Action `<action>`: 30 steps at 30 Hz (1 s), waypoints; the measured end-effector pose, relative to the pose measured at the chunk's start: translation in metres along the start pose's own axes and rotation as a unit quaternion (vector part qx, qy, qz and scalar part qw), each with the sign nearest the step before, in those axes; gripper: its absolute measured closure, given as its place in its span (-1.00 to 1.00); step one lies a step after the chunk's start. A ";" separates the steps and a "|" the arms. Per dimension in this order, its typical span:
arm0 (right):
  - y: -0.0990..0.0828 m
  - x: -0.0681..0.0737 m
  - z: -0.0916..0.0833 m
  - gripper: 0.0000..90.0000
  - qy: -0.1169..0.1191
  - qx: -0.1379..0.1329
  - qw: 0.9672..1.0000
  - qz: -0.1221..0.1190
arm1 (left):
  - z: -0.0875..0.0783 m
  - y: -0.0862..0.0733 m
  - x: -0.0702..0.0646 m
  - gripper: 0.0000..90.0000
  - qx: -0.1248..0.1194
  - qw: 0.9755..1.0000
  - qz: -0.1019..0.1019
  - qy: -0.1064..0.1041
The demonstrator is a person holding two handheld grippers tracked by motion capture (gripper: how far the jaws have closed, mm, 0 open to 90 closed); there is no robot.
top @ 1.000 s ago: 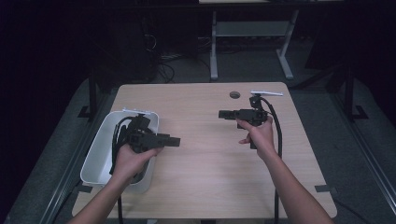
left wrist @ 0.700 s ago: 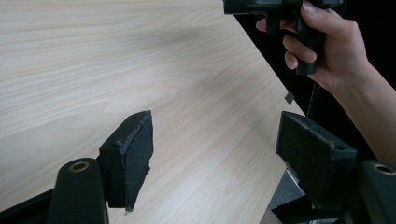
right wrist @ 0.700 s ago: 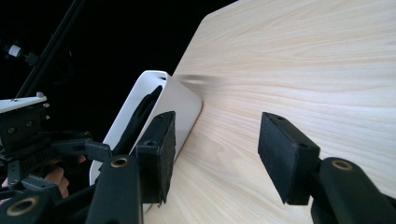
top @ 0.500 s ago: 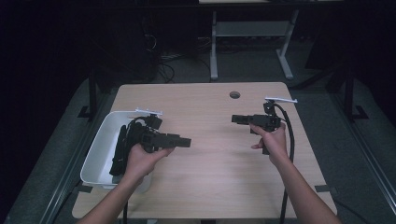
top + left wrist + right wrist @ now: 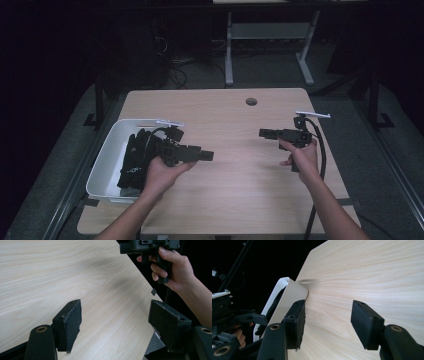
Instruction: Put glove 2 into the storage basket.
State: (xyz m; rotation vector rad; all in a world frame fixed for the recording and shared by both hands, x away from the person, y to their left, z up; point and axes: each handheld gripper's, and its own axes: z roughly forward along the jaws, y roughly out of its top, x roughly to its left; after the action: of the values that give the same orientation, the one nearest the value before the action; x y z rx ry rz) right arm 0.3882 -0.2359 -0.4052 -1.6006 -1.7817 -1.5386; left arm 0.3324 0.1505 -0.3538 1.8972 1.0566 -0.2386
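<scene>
My left gripper point(image 5: 209, 156) hovers over the left half of the wooden table point(image 5: 225, 190), beside the white bin point(image 5: 102, 165), and points right. In the left gripper view its jaws point(image 5: 115, 322) stand open, with bare wood between them. My right gripper point(image 5: 262, 133) is held over the right half of the table and points left at the other one. Its jaws point(image 5: 327, 322) are also open and hold nothing. The bin contains dark, floppy black items point(image 5: 135, 157); I cannot tell what they are.
The white bin's rim point(image 5: 292, 288) lies ahead of the right gripper, with the left gripper point(image 5: 237, 320) beside it. The right hand and its gripper point(image 5: 150, 246) show across the table. A round hole point(image 5: 251, 101) sits near the far edge. A metal frame point(image 5: 230, 45) stands behind.
The right gripper has moved to the right and a little nearer. The left gripper has shifted right, away from the bin. Both stay open.
</scene>
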 end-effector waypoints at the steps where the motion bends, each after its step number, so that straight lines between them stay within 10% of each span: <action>1: -0.001 -0.001 -0.001 0.00 0.000 0.001 1.000 0.001 | 0.002 0.000 -0.001 -0.40 -0.001 1.000 0.000 0.000; 30: -0.031 -0.038 -0.044 -0.04 -0.015 -0.003 1.000 0.018 | 0.037 -0.016 -0.006 -0.43 -0.014 1.000 0.010 -0.010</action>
State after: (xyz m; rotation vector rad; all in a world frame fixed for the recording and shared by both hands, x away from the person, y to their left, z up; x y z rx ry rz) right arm 0.3562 -0.2861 -0.4331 -1.6580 -1.7550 -1.5141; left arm 0.3253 0.1209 -0.3813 1.8759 1.0218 -0.2302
